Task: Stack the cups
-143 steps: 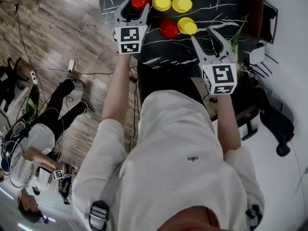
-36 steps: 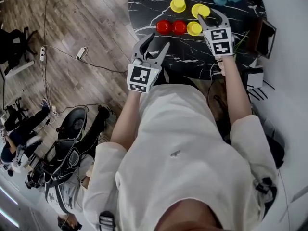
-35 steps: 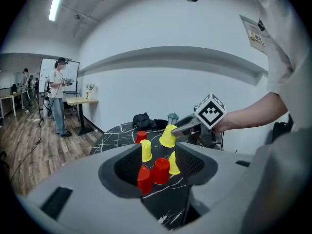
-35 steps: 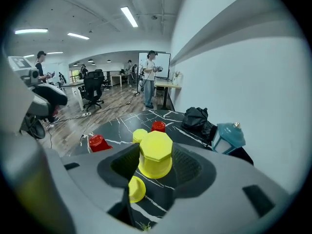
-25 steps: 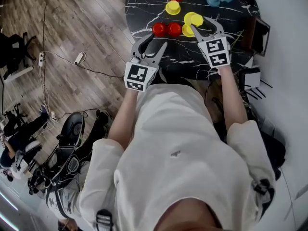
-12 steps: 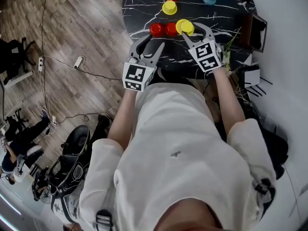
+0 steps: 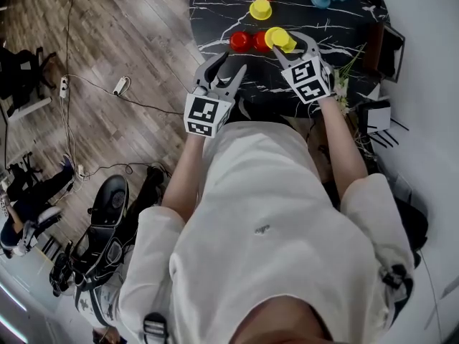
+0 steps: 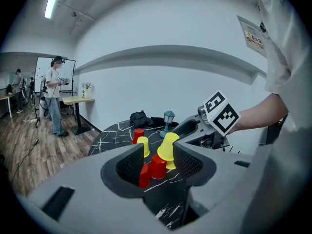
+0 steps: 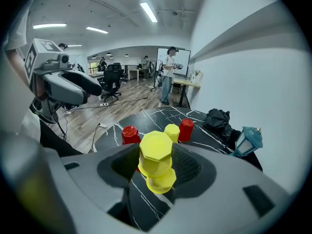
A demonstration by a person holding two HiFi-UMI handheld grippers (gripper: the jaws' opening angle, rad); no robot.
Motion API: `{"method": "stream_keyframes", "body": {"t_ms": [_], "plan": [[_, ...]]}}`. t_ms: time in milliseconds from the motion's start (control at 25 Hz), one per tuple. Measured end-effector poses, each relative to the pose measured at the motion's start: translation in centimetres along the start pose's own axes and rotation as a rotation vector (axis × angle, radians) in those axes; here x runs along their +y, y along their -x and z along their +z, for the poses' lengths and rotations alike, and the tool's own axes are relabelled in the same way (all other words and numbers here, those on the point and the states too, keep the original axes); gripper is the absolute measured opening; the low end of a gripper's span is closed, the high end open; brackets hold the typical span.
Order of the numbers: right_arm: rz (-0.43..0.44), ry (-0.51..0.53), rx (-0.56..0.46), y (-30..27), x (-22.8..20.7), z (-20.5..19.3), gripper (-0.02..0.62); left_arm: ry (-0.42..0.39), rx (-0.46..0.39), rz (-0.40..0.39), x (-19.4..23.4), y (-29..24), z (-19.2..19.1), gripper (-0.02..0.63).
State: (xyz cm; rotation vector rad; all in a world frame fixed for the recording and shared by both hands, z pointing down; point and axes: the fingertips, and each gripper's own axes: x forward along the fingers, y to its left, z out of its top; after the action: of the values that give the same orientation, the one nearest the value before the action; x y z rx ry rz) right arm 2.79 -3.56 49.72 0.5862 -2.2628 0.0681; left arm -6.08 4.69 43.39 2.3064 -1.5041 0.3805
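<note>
Yellow cups (image 7: 260, 8), red cups (image 7: 239, 41), black marbled table (image 7: 215, 9)

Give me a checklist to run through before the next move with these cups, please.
1. Right gripper jaws clamped on the top yellow cup: ok.
2. Top yellow cup placed over the bottom yellow cup: ok.
3. Top yellow cup straight for nesting: not ok, it tilts.
4. Top yellow cup fully seated on the bottom one: cannot tell.
5. Left gripper open, nothing between its jaws: ok.
6. Red cups apart from the yellow pair: cannot tell, they stand close beside it.
</note>
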Motion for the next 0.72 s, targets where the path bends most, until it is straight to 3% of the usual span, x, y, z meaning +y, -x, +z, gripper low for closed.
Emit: {"method": "stream_keyframes", "body": {"t_ms": [520,720], "plan": [[-0.031,-0.022,0.011,0.2,-0.2,0.0,0.261,-0.003,0.024,-0.027,1.3,-0.8,0.0,0.189],[-0.065,-0.082,-0.006,1.3,-0.2,0.8,0.261,0.001,0.062,-0.054,3.0,-1.6,-0.6,0.189]]}}
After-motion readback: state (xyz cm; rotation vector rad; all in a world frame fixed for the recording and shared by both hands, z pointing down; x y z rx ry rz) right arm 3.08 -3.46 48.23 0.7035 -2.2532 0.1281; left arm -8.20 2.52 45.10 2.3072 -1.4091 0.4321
